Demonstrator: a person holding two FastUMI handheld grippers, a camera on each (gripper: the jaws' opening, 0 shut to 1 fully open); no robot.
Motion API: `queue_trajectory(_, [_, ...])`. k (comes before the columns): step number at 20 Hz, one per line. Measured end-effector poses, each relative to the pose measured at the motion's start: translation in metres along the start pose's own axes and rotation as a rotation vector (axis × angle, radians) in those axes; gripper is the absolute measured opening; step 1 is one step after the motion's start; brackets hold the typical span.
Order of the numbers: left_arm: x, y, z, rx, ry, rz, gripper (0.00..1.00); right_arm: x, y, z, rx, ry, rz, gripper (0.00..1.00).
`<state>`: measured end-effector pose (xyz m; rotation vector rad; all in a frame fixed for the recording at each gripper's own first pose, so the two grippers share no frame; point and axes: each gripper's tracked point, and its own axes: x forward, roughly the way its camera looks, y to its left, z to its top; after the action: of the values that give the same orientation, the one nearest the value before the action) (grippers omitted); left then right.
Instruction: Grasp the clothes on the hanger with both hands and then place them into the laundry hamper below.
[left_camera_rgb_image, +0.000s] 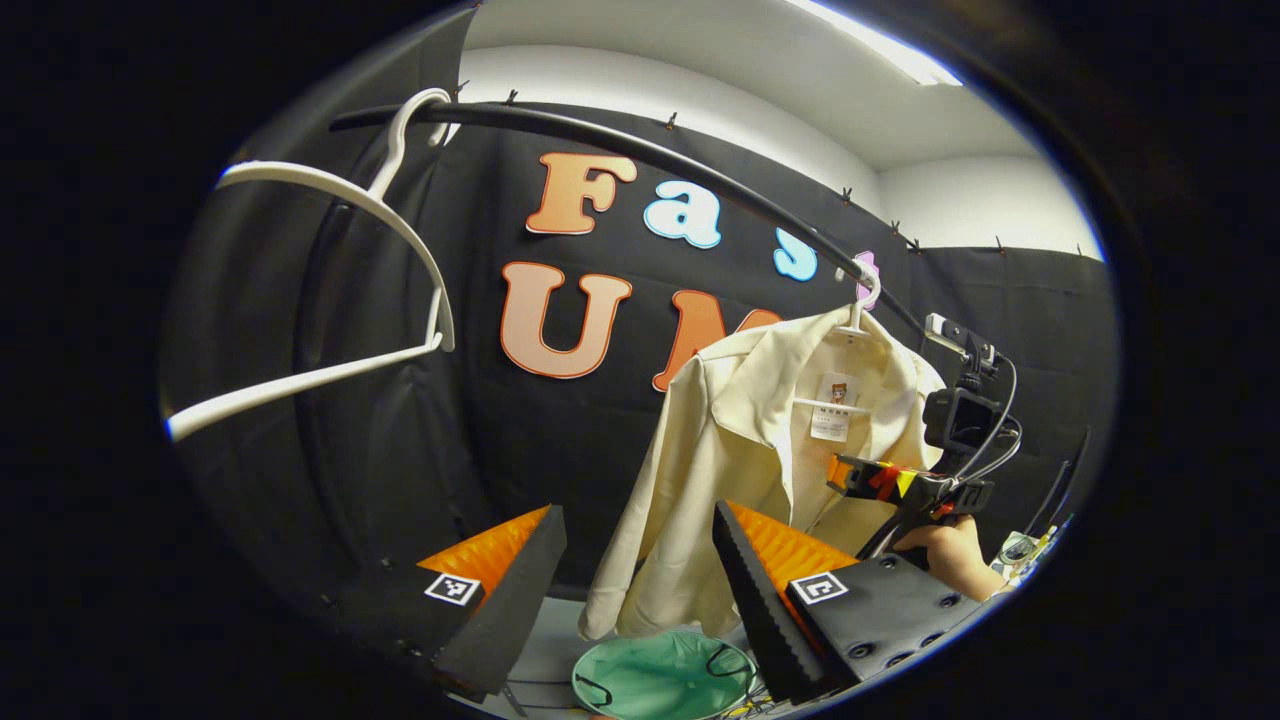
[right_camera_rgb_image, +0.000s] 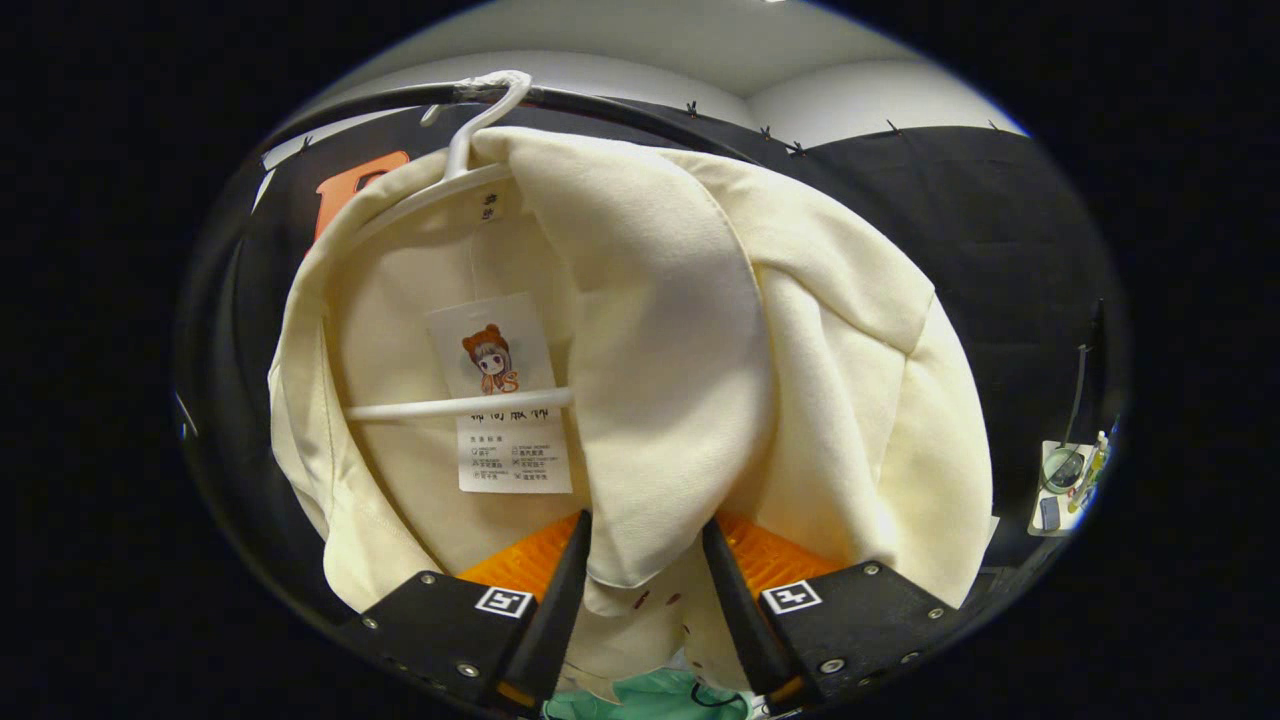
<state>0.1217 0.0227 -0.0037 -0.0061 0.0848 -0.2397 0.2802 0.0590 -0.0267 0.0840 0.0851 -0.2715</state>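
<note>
Up high in the left gripper view, a cream long-sleeved cloth jacket (left_camera_rgb_image: 740, 470) hangs on a thin white plastic hanger (left_camera_rgb_image: 858, 305) from a curved black metal rail (left_camera_rgb_image: 640, 150). The left tongs (left_camera_rgb_image: 640, 590) gape wide with nothing between their fingers, well short of the jacket. Below them sits a round green fabric laundry hamper (left_camera_rgb_image: 662, 675). A second, bare white plastic hanger (left_camera_rgb_image: 330, 300) dangles near on the same rail. The right tongs (left_camera_rgb_image: 850, 478) appear farther off, against the jacket front, held by a hand (left_camera_rgb_image: 955, 555).

From the right gripper view, the jacket (right_camera_rgb_image: 660, 340) is very close. Its lapel flap droops between the spread fingers of the right tongs (right_camera_rgb_image: 640, 590), which are open and not pressing it. The hanger (right_camera_rgb_image: 470, 150) hooks over the rail (right_camera_rgb_image: 400, 97); its crossbar runs inside the jacket. A sliver of the hamper (right_camera_rgb_image: 640, 697) shows below.

Likely risks: closing on the lapel alone could pull the jacket askew and snag it on the hanger; the left tongs, reaching across, could knock the bare hanger; a lopsided grasp could drop cloth outside the hamper.
</note>
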Motion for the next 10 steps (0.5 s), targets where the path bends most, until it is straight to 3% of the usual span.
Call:
queue_trajectory(3, [0.007, -0.006, -0.009, -0.010, 0.017, -0.015, 0.97, -0.008, -0.002, -0.004, -0.009, 0.011, 0.045, 0.41])
queue_trajectory(4, [0.012, -0.012, -0.009, -0.010, 0.021, -0.020, 0.97, -0.013, -0.005, -0.005, -0.012, 0.017, 0.050, 0.36])
queue_trajectory(5, [0.017, -0.016, -0.010, -0.009, 0.023, -0.024, 0.97, -0.019, -0.008, -0.006, -0.012, 0.024, 0.058, 0.24])
queue_trajectory(7, [0.026, -0.026, -0.008, -0.013, 0.017, -0.039, 0.97, -0.034, -0.011, -0.006, 0.000, 0.029, 0.085, 0.15])
queue_trajectory(10, [0.039, -0.042, -0.008, -0.016, 0.009, -0.059, 0.97, -0.054, -0.018, -0.002, -0.009, 0.019, 0.108, 0.11])
